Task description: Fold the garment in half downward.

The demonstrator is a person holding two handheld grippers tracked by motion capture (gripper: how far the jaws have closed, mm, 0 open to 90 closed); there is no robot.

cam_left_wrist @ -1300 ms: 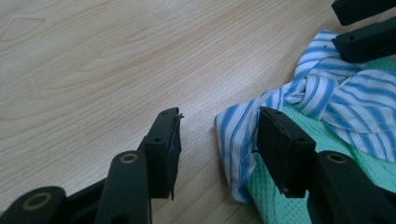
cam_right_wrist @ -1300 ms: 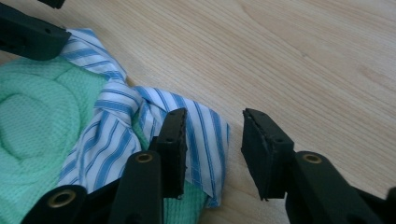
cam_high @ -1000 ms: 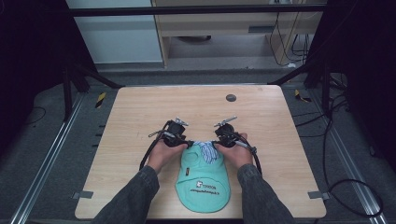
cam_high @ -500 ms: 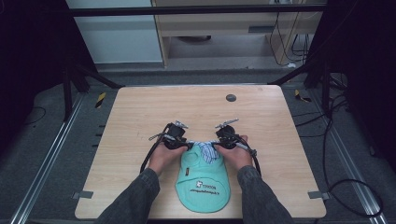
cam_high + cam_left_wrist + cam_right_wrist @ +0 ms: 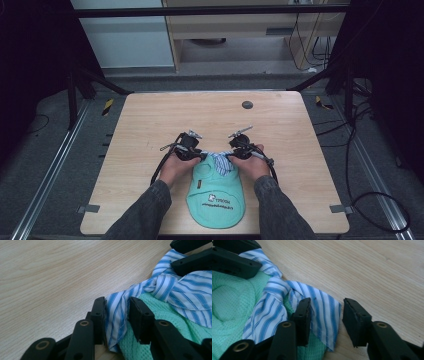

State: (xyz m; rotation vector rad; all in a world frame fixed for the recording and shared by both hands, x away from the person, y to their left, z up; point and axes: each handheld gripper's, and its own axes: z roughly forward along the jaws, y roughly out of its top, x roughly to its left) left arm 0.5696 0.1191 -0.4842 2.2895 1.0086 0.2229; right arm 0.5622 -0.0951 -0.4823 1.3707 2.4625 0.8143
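Note:
A mint-green bib (image 5: pixel 216 197) with a printed logo lies flat near the table's front edge. Its blue-and-white striped ties (image 5: pixel 220 163) are knotted at the top. My left gripper (image 5: pixel 201 155) is at the left tie end (image 5: pixel 117 312). Its jaws have just been closing and now pinch that bunched strip (image 5: pixel 116 302). My right gripper (image 5: pixel 231 156) is at the right tie end (image 5: pixel 322 307). Its jaws have also been closing but still stand apart (image 5: pixel 325 302), with the flat strip between them and bare wood beside the far pad.
A small dark disc (image 5: pixel 247 104) sits near the far edge of the wooden table (image 5: pixel 150 120). Each gripper view shows the other gripper's black jaws close across the knot (image 5: pixel 190 255) (image 5: pixel 234 257). Cables trail from both hands.

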